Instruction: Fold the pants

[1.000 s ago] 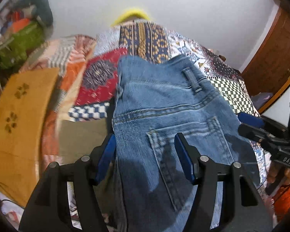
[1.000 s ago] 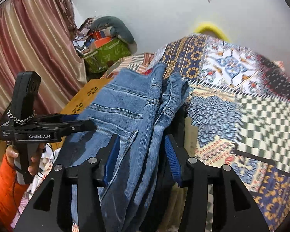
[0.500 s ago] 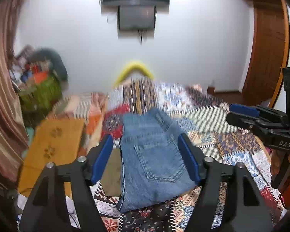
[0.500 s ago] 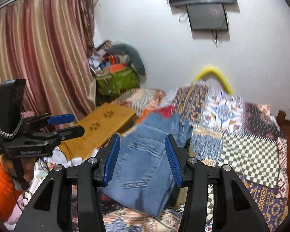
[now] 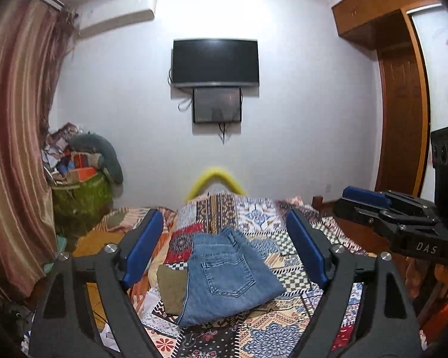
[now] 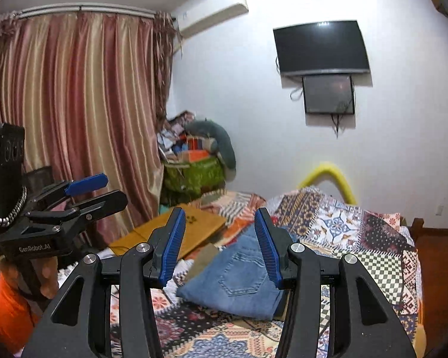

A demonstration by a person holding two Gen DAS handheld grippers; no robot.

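Bedroom with white end wall, striped curtain at left, wall-mounted screen above centre, wooden wardrobe at right. Bed under patchwork quilt fills lower half of both views; yellow padded hoop at far end, heaped green bag in corner by curtain.

Pants, blue denim, lying folded on quilt near middle of bed, back pocket uppermost, waistband toward far end. Olive cloth partly under left edge of pants. Yellow board beside bed on curtain side.

Left tool: raised clear of bed, jaws just opened further and standing wide, nothing between pads. Right tool: also clear of bed, jaws at moderate gap, empty. Each tool visible at edge of other's view, well apart.

Handling, judged: denim heavy for cloth, limp yet thick, several layers stacked; not slippery, not fragile. Best hold at thick seams, namely waistband or folded near edge, with all layers pinched together, otherwise top layer likely to peel off and fold to open.

Clearance: quilt bare to right of pants and toward foot; olive cloth at left liable to be caught in any low grasp. Ample air space above. Fold judged largely complete.
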